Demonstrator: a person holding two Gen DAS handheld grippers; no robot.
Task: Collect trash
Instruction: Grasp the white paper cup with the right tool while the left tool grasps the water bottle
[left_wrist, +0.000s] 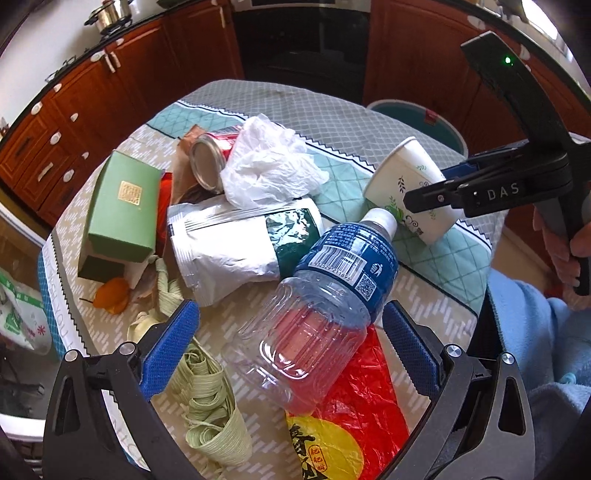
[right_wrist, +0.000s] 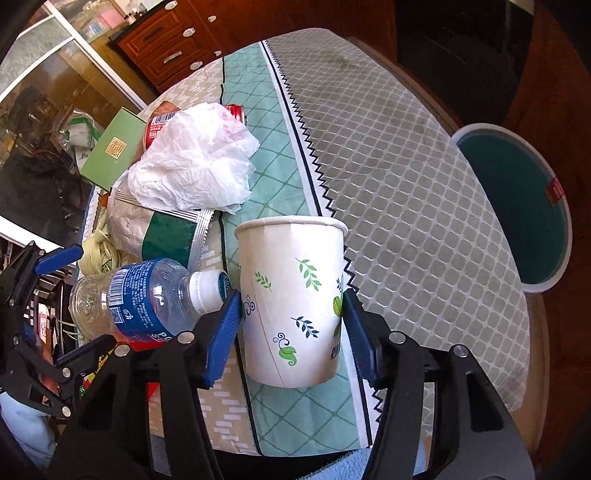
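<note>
Paper cup (right_wrist: 291, 299) lies on the table (right_wrist: 406, 166), squeezed between the right tongs (right_wrist: 293, 325); thin wall could buckle or slip out (interior not visible). Left tongs (left_wrist: 288, 354) gape wide around the bottle (left_wrist: 325, 295), not touching; it may roll. Bin (right_wrist: 517, 206) beside the table looks empty.

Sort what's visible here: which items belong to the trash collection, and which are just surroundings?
Job items: paper cup between the right gripper pads; plastic bottle between the open left gripper pads; white plastic bag; foil pouch; red can; green box; bin.

Surroundings: tablecloth; wooden cabinets; pot.
</note>
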